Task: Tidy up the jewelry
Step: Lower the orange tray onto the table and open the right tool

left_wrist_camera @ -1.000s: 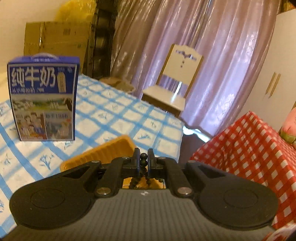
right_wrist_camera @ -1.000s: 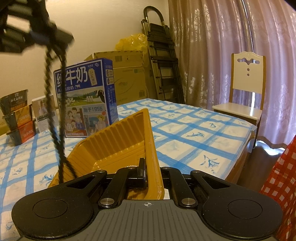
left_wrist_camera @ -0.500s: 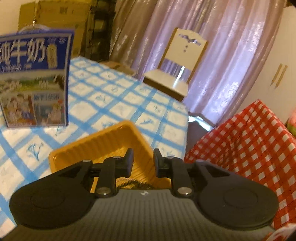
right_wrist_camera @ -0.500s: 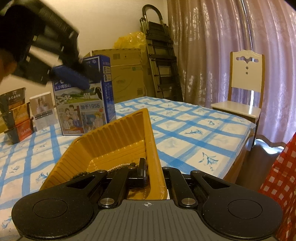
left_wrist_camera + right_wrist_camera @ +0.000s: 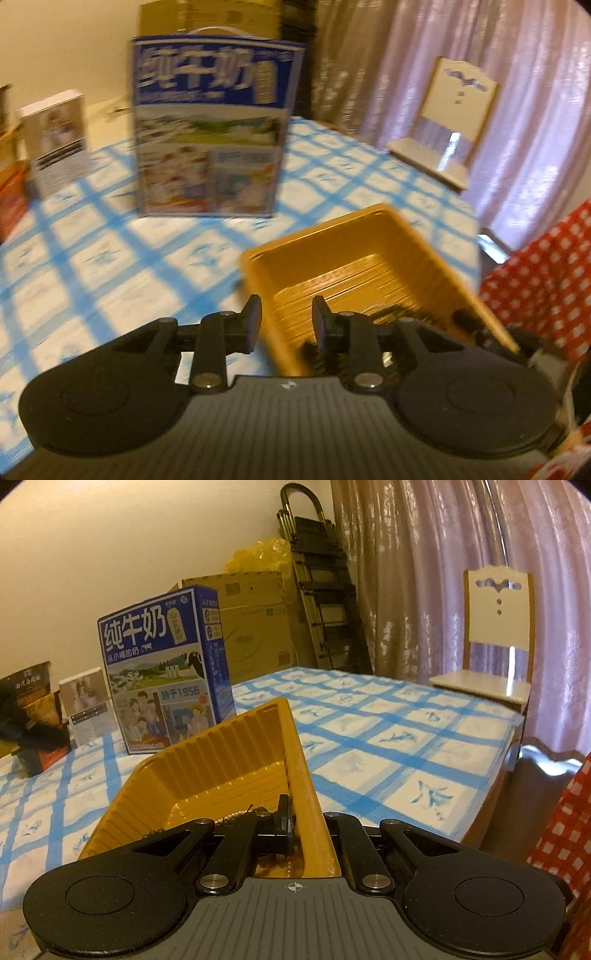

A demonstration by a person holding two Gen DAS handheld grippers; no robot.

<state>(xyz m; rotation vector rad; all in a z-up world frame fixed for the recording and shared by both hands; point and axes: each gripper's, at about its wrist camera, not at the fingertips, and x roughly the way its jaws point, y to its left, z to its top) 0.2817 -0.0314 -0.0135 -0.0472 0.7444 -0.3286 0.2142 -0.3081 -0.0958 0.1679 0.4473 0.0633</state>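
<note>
Within the yellow tray (image 5: 221,760), at its near end, lie the beaded strands (image 5: 236,816): a dark bead string and a paler, finer one, both half hidden behind the right gripper (image 5: 306,823). From the left wrist view the same dark beads (image 5: 391,314) show as a blurred clump on the tray floor (image 5: 354,273).

The right gripper straddles the tray's right wall, one finger inside and one outside, closed on that rim and steadying the tray. The left gripper (image 5: 286,323) hangs over the tray's near-left corner with its jaws parted and nothing between them.

Likely failure: the tray is light, thin-walled plastic, so a pull on the pinched rim could tip it or drag it toward the table edge close on the right, spilling the strands. A second risk is tangling, since loose bead strings lying together catch on one another and on a finger tip.

Materials: the tray is glossy, ribbed, rectangular with sloping walls; the beads are small, round and hard; the tablecloth (image 5: 369,738) is a smooth blue-and-white check. Farther off stand a printed blue milk carton (image 5: 162,672) and a small white box (image 5: 86,705), both stiff card.
</note>
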